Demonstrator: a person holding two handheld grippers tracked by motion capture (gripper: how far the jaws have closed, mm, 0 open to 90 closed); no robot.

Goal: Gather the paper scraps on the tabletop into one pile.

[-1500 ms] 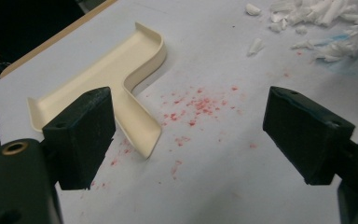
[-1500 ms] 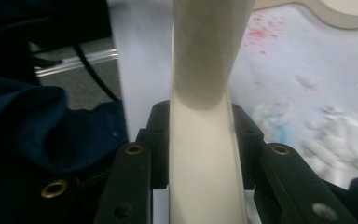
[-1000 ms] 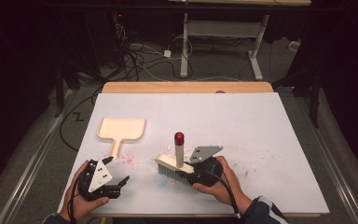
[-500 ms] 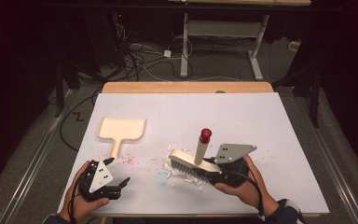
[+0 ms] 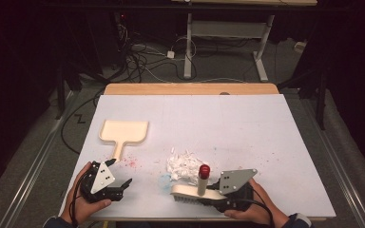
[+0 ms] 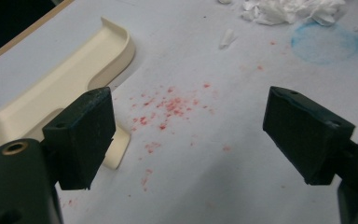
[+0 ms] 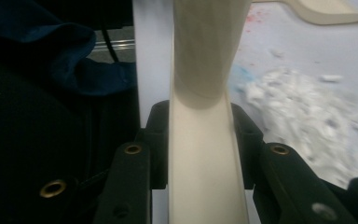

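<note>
1. Since the earlier frames, right gripper (image 5: 209, 195) with its cream plastic brush with red-capped upright handle (image 5: 196, 190) has shifted along the near table edge; white paper scraps (image 5: 184, 164) now sit in a pile just beyond it. Left gripper (image 5: 119, 187) unchanged.
2. High view: brush rests bristles-down on white table sheet (image 5: 247, 128), just beside the scraps. Cream plastic dustpan (image 5: 123, 133) lies to the left, well apart from brush.
3. Left gripper view: jaws spread wide, nothing between them; red specks (image 6: 168, 107) on sheet, dustpan (image 6: 51, 93) beside the left jaw.
4. Right gripper view: jaws clamp the brush body (image 7: 200, 154); scraps (image 7: 303, 116) blurred at right.
</note>
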